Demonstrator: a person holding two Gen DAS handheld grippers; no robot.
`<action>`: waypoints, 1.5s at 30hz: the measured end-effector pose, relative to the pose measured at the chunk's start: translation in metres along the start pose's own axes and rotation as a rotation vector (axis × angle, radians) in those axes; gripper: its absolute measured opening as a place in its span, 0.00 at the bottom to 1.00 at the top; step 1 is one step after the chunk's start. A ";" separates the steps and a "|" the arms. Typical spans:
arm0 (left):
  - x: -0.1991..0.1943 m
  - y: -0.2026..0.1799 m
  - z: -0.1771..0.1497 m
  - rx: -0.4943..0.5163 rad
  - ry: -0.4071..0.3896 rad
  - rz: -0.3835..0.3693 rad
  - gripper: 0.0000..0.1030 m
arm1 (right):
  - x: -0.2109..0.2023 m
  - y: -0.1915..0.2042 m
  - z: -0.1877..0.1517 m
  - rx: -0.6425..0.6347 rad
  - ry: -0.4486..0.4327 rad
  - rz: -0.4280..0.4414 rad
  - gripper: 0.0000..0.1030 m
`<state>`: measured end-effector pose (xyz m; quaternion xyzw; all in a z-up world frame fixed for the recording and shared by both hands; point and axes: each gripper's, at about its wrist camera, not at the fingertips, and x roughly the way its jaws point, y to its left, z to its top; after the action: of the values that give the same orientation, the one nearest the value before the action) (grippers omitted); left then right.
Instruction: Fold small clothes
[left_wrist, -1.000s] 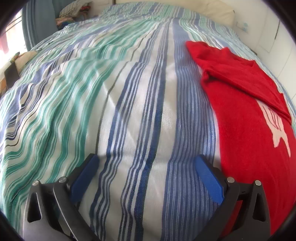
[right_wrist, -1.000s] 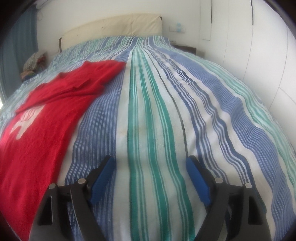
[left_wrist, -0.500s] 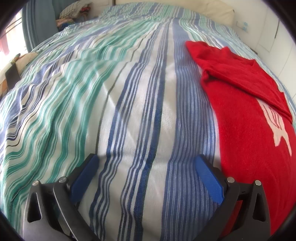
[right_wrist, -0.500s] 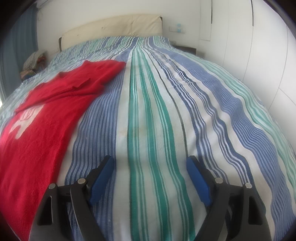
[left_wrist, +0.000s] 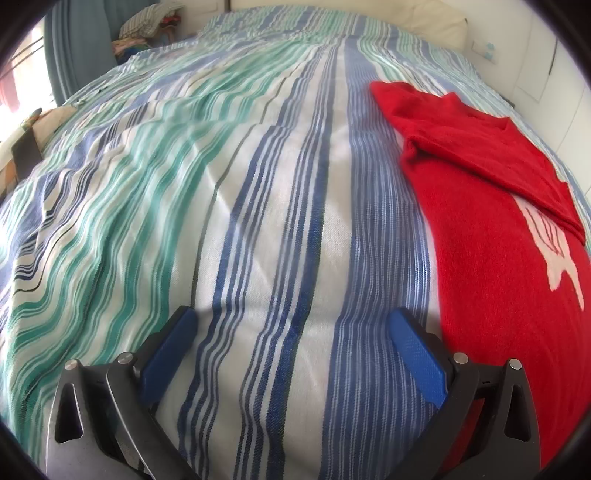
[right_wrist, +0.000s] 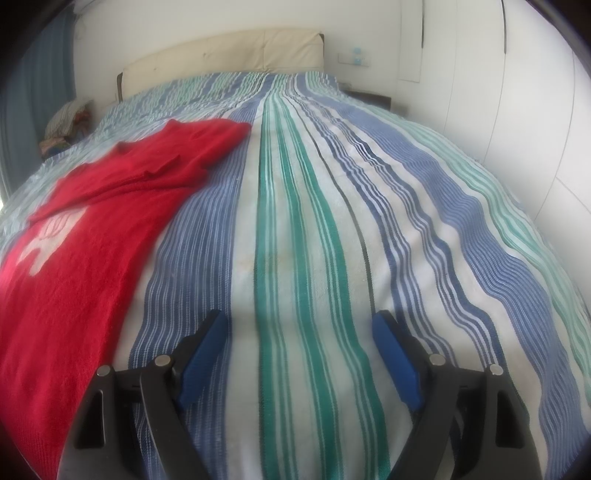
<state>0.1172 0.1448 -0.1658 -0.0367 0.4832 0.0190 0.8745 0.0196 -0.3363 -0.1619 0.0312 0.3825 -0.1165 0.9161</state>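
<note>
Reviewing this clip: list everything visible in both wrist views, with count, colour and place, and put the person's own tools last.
Red garment: one, red with a pale print, lying on the bed between the two tools, its far end already folded over.
Bedspread: one, striped blue, green and white, covering the whole bed.
Headboard: one, cream, at the far end of the bed.
Pile of cloth: one heap, mixed colours, beyond the bed's far left corner; contents too small to tell.
Curtain: one, blue-grey, at the left by the bright window.
Wall switches: one small plate, white with pale blue, right of the headboard.
Left tool: one, black with blue pads, open, over bare bedspread.
Right tool: one, same colours, open, over bare bedspread.
</note>
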 end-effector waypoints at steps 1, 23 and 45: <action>0.000 0.000 0.000 0.000 0.000 0.000 1.00 | 0.000 0.000 0.000 0.000 0.000 0.000 0.78; 0.000 0.001 0.000 0.003 -0.002 0.005 1.00 | 0.000 0.000 0.000 -0.007 0.000 -0.010 0.79; 0.000 0.001 0.000 0.001 0.000 0.001 1.00 | 0.000 0.000 0.000 -0.011 0.002 -0.017 0.79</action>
<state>0.1174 0.1453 -0.1654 -0.0361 0.4834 0.0192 0.8745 0.0198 -0.3359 -0.1620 0.0228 0.3842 -0.1222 0.9149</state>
